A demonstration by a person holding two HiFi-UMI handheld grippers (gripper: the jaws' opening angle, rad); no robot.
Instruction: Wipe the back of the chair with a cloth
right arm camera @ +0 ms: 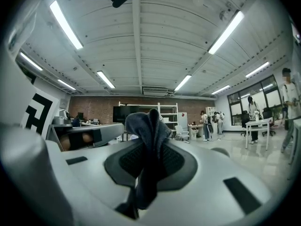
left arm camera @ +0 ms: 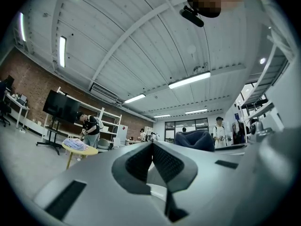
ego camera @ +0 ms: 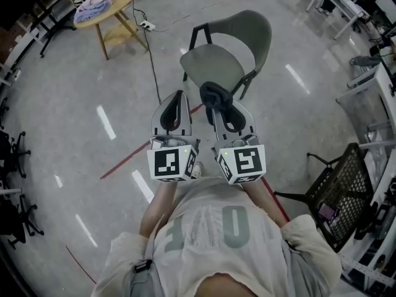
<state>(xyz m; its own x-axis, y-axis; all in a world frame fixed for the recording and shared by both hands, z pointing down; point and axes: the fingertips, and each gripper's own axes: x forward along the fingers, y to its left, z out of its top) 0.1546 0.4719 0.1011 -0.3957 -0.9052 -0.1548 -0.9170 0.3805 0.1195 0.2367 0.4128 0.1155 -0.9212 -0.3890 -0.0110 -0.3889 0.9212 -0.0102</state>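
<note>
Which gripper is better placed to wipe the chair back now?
Right: the right gripper is shut on the dark cloth, chair back ahead; the left gripper is shut, holding nothing.

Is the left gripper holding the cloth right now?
No, the left gripper has its jaws together with nothing between them, while the cloth is pinched in the right gripper.

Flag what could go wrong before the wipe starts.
1. The cloth is a wad pinched in the right claw; it may slip out, or bare claw tips could scrape the chair.
2. The left claw is shut, empty and off the chair, so nothing steadies the chair; a push may slide it.
3. A cable runs along the floor left of the chair: a likely trip risk when stepping round.
</note>
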